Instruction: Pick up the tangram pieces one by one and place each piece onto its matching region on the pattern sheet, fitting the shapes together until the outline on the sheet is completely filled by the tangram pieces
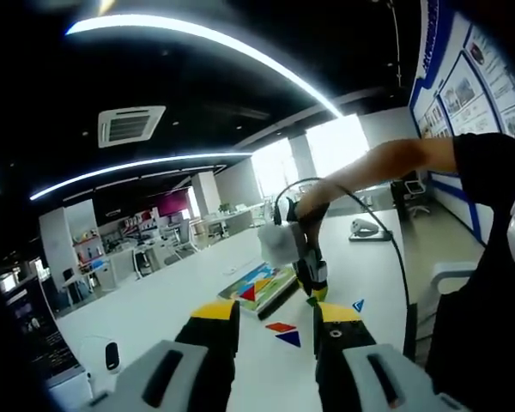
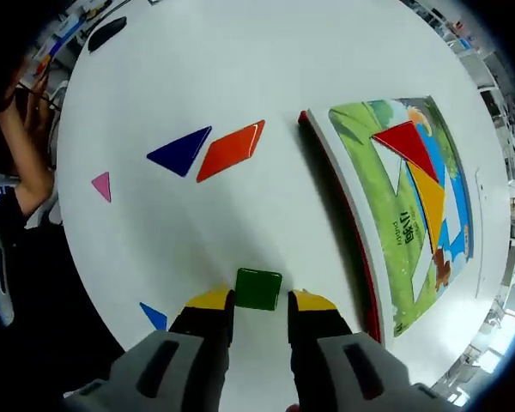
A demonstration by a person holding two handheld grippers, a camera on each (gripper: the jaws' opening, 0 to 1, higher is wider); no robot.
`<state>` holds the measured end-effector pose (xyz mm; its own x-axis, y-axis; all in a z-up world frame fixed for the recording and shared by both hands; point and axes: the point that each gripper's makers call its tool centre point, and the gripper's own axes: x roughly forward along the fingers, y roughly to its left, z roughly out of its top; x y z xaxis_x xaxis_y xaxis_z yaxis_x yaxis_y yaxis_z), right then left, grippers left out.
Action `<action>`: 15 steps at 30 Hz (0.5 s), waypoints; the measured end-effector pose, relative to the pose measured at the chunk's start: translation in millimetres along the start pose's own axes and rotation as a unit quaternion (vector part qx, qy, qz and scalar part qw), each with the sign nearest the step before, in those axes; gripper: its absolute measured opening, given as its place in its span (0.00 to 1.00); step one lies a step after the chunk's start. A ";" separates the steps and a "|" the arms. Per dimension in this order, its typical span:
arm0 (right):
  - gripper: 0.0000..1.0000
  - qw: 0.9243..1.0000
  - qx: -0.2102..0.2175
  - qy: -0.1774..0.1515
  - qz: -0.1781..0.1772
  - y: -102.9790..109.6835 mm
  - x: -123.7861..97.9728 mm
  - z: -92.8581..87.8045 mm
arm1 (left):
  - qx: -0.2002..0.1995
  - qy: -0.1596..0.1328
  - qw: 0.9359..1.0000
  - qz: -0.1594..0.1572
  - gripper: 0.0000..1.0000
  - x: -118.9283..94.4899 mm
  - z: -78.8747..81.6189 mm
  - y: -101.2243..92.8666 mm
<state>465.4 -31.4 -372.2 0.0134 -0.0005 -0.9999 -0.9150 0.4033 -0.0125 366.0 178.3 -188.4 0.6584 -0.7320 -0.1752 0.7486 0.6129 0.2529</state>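
My right gripper (image 2: 259,302) is shut on a green square (image 2: 258,288), held above the white table (image 2: 240,223). To its right lies the pattern sheet (image 2: 369,172), on a book, with a red triangle (image 2: 403,142) and a yellow triangle (image 2: 429,199) on it. Loose on the table are a dark blue triangle (image 2: 180,150), an orange parallelogram (image 2: 232,150), a pink small triangle (image 2: 101,184) and a small blue triangle (image 2: 153,316). My left gripper (image 1: 276,316) stands open and empty, well back from the sheet (image 1: 262,287). The right gripper (image 1: 311,276) shows there, with a green piece (image 1: 312,300) at its tip.
A black mouse-like object (image 2: 107,33) lies at the table's far side, seen near the left gripper too (image 1: 112,356). A person's arm (image 1: 386,163) reaches over the table from the right. A grey device (image 1: 369,229) sits further back. An office room lies beyond.
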 end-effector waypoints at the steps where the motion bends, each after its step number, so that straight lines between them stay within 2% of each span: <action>1: 0.23 1.000 -0.005 0.001 0.000 1.6 -0.2 -0.2 | 0.000 0.000 1.000 0.000 0.36 0.0 0.1 -0.1; 4: 0.22 1.000 -0.021 0.003 -0.002 6.3 -0.8 -0.8 | 0.001 -0.001 1.000 0.000 0.36 0.2 0.6 -0.5; 11: 0.21 1.000 -0.018 0.003 0.006 0.9 -1.5 0.3 | 0.002 -0.001 1.000 0.000 0.36 -0.4 0.6 -1.1; 15: 0.21 0.999 -0.032 0.001 0.010 1.6 -1.8 -0.9 | 0.001 0.000 1.000 0.000 0.36 -0.3 0.0 -0.8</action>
<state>463.5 -31.5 -370.3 -0.0056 0.0060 -1.0000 -0.9391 0.3435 0.0073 365.3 178.0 -188.5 0.6590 -0.7316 -0.1747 0.7479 0.6126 0.2555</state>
